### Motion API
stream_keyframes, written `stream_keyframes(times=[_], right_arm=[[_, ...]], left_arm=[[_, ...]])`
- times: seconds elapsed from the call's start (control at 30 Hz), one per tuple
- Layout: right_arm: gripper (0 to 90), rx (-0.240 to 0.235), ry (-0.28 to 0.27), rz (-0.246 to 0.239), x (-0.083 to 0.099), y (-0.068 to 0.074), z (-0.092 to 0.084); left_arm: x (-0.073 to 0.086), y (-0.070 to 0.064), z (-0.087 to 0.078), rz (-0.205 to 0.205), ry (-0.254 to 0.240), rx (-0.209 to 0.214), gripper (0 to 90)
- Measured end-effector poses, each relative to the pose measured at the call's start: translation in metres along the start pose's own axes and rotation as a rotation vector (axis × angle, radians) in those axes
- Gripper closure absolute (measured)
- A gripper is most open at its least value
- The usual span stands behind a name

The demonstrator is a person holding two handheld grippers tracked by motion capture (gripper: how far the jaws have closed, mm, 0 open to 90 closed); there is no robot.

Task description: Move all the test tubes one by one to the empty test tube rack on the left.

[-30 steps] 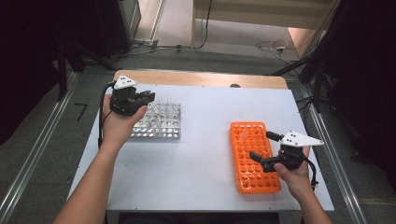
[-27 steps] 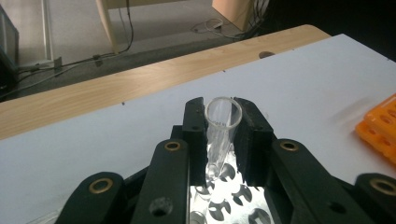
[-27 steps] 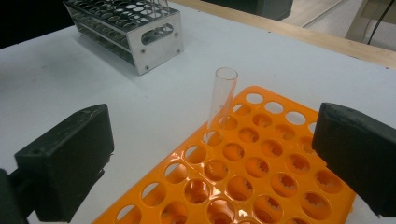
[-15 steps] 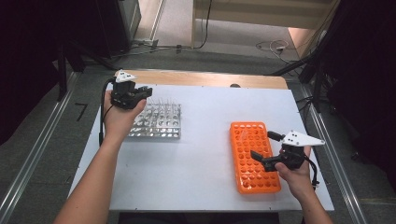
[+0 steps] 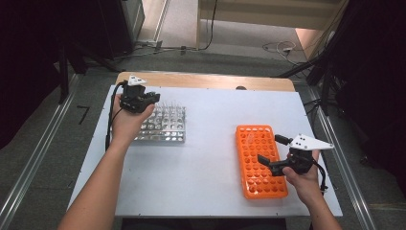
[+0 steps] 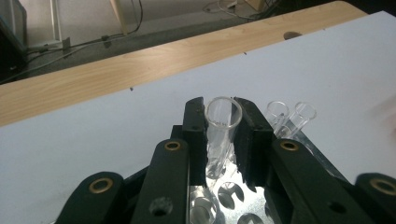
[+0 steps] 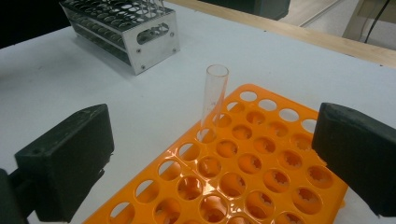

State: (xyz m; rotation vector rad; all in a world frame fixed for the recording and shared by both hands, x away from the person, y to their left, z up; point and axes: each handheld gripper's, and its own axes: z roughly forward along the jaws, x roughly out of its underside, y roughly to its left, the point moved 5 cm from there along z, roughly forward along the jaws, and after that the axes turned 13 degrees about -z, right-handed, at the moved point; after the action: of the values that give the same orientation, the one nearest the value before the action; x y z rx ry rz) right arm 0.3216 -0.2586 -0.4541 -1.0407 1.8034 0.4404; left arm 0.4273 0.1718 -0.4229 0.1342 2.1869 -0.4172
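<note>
Left claw (image 6: 219,140) is clamped on a clear glass test tube (image 6: 221,128), seemingly half-lifted from the metal rack (image 5: 163,125); shifted leftward since earlier. Right claw (image 7: 212,154) is spread.

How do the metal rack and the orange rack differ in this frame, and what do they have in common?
The metal rack is shiny silver with open sides; the orange rack is bright plastic. The metal rack holds several clear tubes, and the left gripper is shut on one test tube above it; the orange rack holds a single tube, with the right gripper open over it. Both are hole-grid racks on the white table.
</note>
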Motion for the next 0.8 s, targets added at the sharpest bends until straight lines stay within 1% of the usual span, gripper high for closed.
stream_keyframes(times=[0.4, 0.43, 0.53, 0.57, 0.73, 0.8], right_arm=[[0.0, 0.003, 0.000, 0.000, 0.000, -0.001, 0.000], [0.0, 0.003, 0.000, 0.000, 0.000, -0.001, -0.001], [0.0, 0.004, 0.000, 0.001, 0.000, -0.001, -0.001], [0.0, 0.004, 0.000, 0.001, 0.000, -0.001, -0.001], [0.0, 0.006, 0.001, -0.001, 0.000, -0.001, -0.001], [0.0, 0.007, 0.002, -0.001, 0.000, -0.001, -0.001]], left_arm=[[0.006, -0.003, 0.013, 0.030, 0.044, -0.021, 76.0], [0.007, -0.003, 0.014, 0.024, 0.042, -0.022, 76.1], [0.007, -0.003, 0.015, 0.028, 0.043, -0.032, 76.1], [0.007, -0.003, 0.016, 0.034, 0.049, -0.035, 76.0], [0.011, -0.002, 0.020, 0.037, 0.071, -0.039, 76.0], [0.013, -0.002, 0.022, 0.035, 0.073, -0.042, 76.0]])
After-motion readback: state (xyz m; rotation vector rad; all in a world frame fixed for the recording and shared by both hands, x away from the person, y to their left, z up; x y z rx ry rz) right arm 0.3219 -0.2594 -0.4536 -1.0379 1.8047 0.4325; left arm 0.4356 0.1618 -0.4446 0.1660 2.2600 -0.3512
